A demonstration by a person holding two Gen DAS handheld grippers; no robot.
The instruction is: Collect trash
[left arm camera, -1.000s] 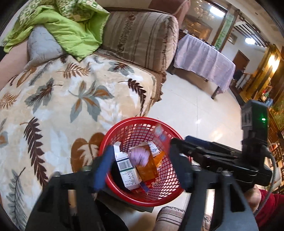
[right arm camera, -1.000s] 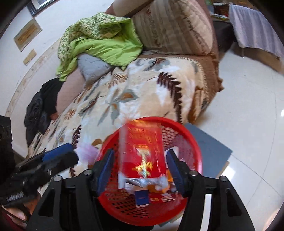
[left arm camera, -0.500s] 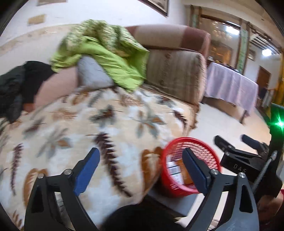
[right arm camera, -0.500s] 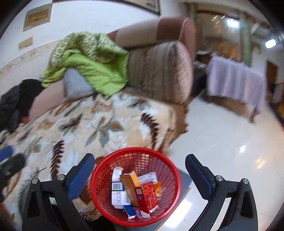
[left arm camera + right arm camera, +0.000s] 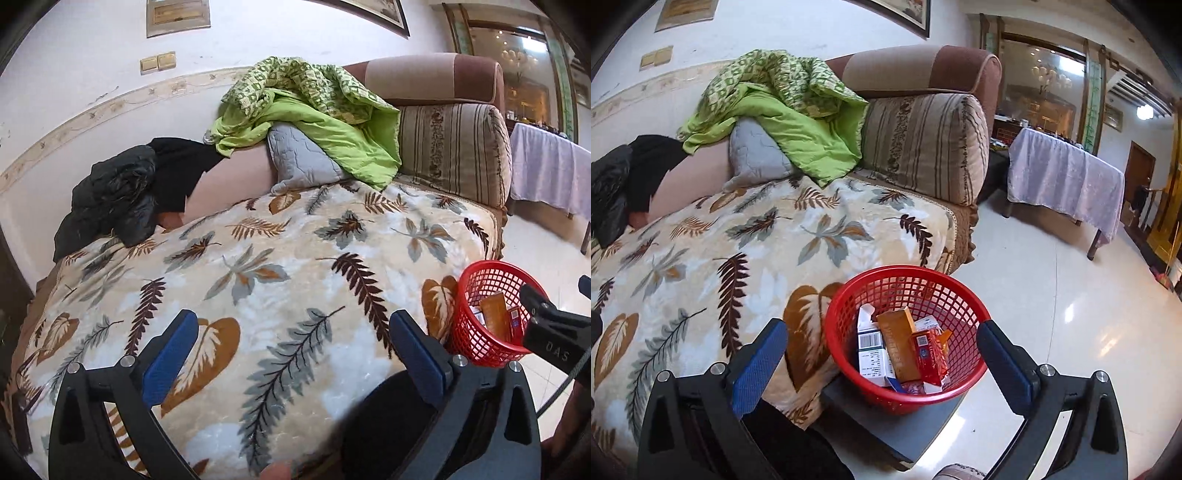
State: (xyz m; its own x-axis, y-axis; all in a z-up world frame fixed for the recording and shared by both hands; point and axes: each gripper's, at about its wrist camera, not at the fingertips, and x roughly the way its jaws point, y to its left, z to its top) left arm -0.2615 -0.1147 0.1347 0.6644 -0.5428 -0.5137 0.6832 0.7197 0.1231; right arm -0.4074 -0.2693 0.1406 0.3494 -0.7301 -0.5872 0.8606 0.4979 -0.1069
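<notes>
A red mesh basket (image 5: pixel 908 276) stands on a grey board (image 5: pixel 897 424) on the floor beside the sofa. In it lie a white box (image 5: pixel 871 356), an orange box (image 5: pixel 899 343) and a red packet (image 5: pixel 931 354). My right gripper (image 5: pixel 882 326) hangs above and in front of the basket, open, with nothing between its blue pads. My left gripper (image 5: pixel 291 321) is over the leaf-patterned blanket (image 5: pixel 258 266); its jaws are opening and nothing is between them. The basket (image 5: pixel 480 280) sits at the right in the left wrist view, partly hidden by the right gripper's fingers (image 5: pixel 533 301).
The sofa holds a green quilt (image 5: pixel 314 110), a grey cushion (image 5: pixel 299 162) and a black jacket (image 5: pixel 118 192). A striped armrest (image 5: pixel 923 147) rises behind the basket. A table under a lilac cloth (image 5: pixel 1063 181) stands on the glossy tile floor (image 5: pixel 1052 314).
Both grippers let go of the trash over the basket, opened wide and drew back and up. The left one swung left over the blanket. The red packet now lies in the basket.
</notes>
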